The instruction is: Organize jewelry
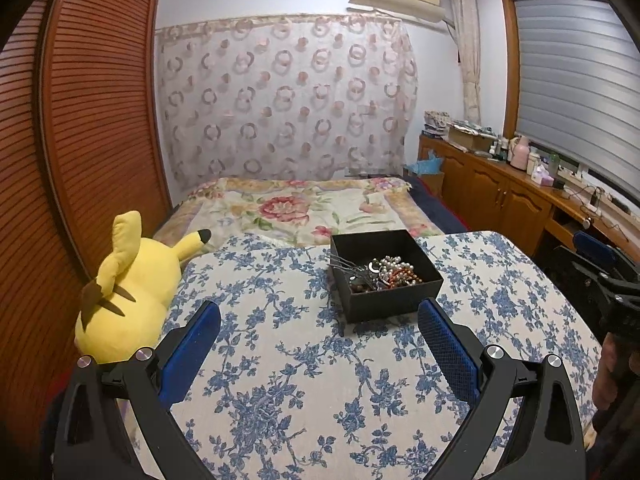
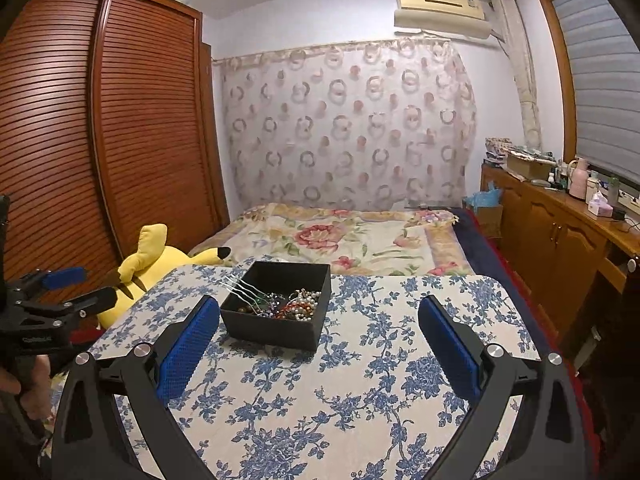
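Ahead of our left gripper (image 1: 320,328) we see the desk (image 1: 304,380), covered in a blue-flowered cloth. Directly on it, just beyond that gripper's right finger, sits an open black box (image 1: 384,276) holding jewelry (image 1: 386,270).

Matt black box (image 1: 380,280); glossy pearl beads (image 1: 394,266); printed cloth tablecloth (image 1: 300,360).

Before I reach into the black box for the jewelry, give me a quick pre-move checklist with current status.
1. Left gripper open, nothing between the pads: ok.
2. Right gripper open, nothing between the pads: ok.
3. Box upright, lid off, on the floral table: ok.
4. Jewelry all inside the box: ok, though metal pins jut over the rim.
5. Pieces separable: not ok, beads and chains lie in a tangled heap.
6. Sorting tray or stand on the table: not ok, none visible.
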